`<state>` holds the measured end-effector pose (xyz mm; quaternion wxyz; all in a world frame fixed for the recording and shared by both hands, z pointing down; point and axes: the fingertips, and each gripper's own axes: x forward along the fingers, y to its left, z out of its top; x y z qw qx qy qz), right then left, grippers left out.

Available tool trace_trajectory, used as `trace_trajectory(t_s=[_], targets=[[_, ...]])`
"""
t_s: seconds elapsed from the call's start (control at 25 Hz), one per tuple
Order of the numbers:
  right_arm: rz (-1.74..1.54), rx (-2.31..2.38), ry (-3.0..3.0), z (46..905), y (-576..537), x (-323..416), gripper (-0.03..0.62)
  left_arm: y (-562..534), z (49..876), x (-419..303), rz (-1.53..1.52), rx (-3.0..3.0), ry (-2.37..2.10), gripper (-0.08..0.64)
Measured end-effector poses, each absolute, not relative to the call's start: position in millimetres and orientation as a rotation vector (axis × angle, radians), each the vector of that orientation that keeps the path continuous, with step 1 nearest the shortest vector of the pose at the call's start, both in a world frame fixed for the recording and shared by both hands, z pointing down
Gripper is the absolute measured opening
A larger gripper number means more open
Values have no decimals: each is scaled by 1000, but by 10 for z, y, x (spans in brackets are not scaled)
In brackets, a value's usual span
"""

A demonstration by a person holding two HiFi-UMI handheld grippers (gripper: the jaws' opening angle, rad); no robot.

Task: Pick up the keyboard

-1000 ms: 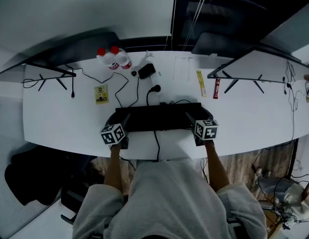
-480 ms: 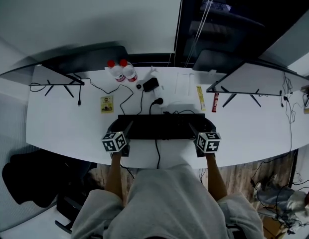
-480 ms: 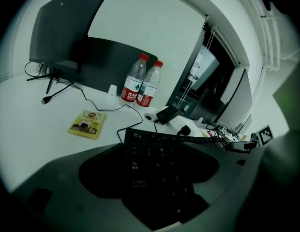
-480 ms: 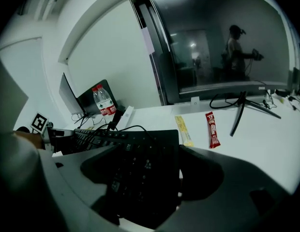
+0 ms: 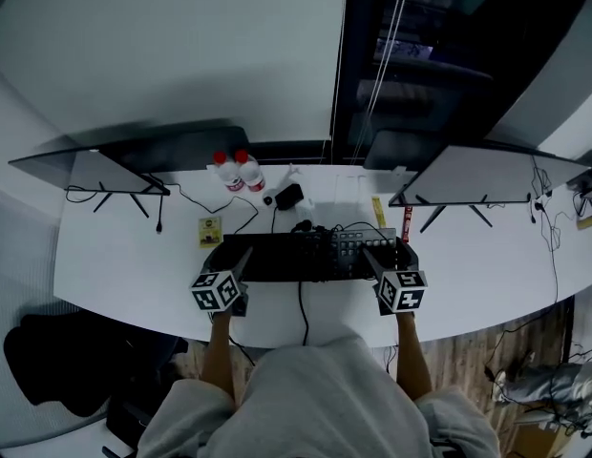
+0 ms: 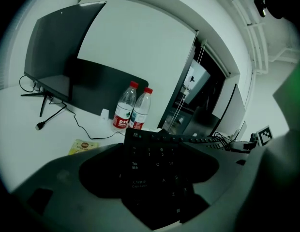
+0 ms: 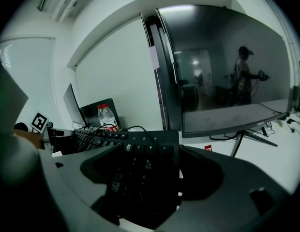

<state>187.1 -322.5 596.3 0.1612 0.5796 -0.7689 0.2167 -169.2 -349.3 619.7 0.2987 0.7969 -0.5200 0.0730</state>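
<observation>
The black keyboard (image 5: 306,256) hangs a little above the white table (image 5: 115,265), held at both ends. My left gripper (image 5: 237,258) is shut on its left end, and the Tab and Caps Lock keys (image 6: 135,170) show between the jaws in the left gripper view. My right gripper (image 5: 376,256) is shut on the right end, where the number keys (image 7: 140,170) fill the gap in the right gripper view. The keyboard's cable (image 5: 301,303) drops over the table's front edge.
Two water bottles (image 5: 237,172) with red caps stand at the back. A monitor (image 5: 86,170) is at the left and another monitor (image 5: 487,175) at the right. A black power adapter (image 5: 288,196), loose cables and a yellow card (image 5: 211,232) lie behind the keyboard.
The keyboard has come up off the table with both grippers shut on its ends, and its key side now shows at the right. The head view has tipped upward.
</observation>
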Motion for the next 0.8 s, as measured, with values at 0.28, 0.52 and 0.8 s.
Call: trace_trajectory(t_s=[0.28, 0.52, 0.8], targets=[[530, 1715, -2252, 5609, -3287, 1891, 376, -3643, 5787, -1665, 135, 2210, -1396, 328], [426, 1763, -2299, 5256, -3320, 1940, 370, -3723, 5450, -1606, 71, 2279, -1406, 328], [320, 1783, -2335, 4880, -3390, 2024, 371, -3764, 5105, -1530, -27, 2338, -1415, 328]])
